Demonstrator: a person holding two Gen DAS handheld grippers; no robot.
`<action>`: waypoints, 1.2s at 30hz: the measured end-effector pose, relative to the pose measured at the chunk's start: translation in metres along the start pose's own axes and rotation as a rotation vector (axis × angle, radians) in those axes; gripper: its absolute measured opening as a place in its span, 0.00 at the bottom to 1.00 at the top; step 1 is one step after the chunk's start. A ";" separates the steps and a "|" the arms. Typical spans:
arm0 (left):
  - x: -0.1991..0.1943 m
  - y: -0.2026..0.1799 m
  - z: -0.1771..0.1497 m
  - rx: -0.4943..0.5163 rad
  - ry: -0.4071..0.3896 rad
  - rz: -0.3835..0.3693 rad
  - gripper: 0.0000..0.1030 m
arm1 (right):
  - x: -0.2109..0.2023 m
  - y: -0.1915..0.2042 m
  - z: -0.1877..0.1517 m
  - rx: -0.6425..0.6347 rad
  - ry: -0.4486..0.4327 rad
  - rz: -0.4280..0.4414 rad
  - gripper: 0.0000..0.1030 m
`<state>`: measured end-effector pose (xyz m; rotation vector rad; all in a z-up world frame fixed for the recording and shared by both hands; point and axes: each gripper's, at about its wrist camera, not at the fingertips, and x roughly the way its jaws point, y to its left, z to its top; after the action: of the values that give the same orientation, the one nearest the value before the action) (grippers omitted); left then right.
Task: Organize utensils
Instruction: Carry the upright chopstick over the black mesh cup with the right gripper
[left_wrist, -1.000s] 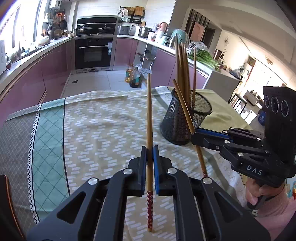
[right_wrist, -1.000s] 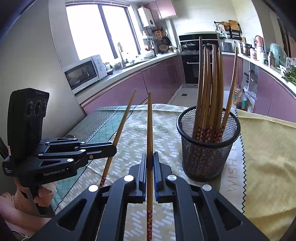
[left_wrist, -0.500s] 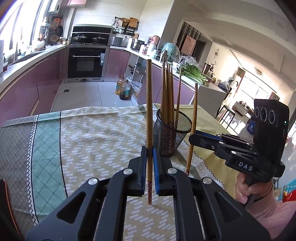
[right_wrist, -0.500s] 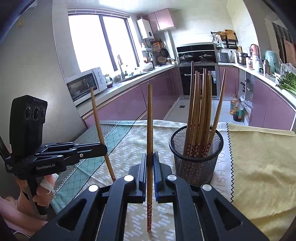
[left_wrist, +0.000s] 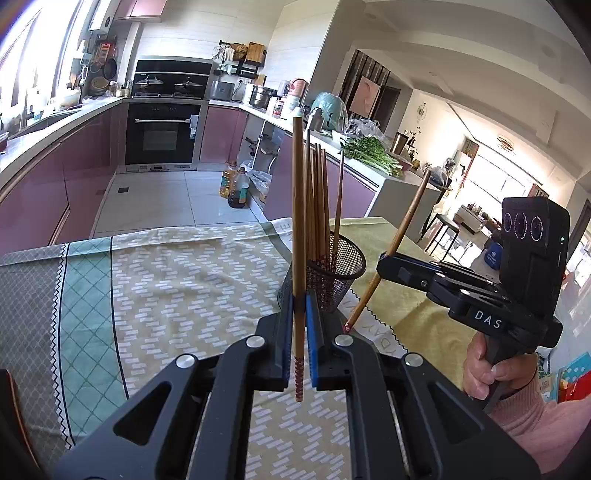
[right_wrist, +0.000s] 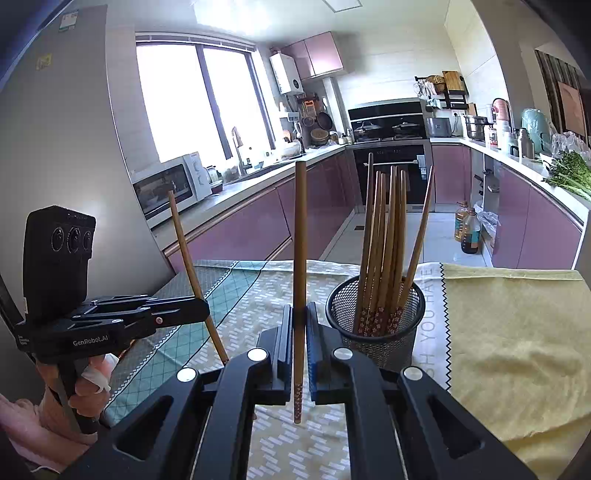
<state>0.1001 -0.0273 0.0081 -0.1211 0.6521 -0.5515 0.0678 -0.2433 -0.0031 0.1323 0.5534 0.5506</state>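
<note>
My left gripper is shut on a wooden chopstick, held upright with its patterned end down. My right gripper is shut on another wooden chopstick, also upright. A black mesh holder with several chopsticks stands on the table, just right of my right gripper; it also shows in the left wrist view, close behind my left gripper. The right gripper with its chopstick tilted shows right of the holder in the left wrist view. The left gripper shows at the left in the right wrist view.
The table carries a green-and-grey patterned cloth and a yellow towel to the right of the holder. Purple kitchen cabinets, an oven and a counter stand beyond the table's far edge. A microwave sits on the left counter.
Both grippers have lifted and pulled back from the holder, each still holding its chopstick. The chopsticks now stand more upright, and the holder looks smaller and farther.
</note>
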 end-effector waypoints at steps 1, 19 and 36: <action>0.000 0.000 0.001 0.001 -0.001 -0.002 0.07 | -0.001 -0.001 0.001 0.001 -0.003 0.000 0.06; 0.006 -0.006 0.009 0.039 -0.016 -0.030 0.07 | -0.012 -0.009 0.013 -0.001 -0.052 -0.016 0.06; 0.009 -0.015 0.017 0.072 -0.031 -0.044 0.07 | -0.014 -0.010 0.019 -0.009 -0.075 -0.022 0.06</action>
<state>0.1092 -0.0462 0.0208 -0.0767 0.5999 -0.6132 0.0719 -0.2585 0.0168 0.1374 0.4784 0.5247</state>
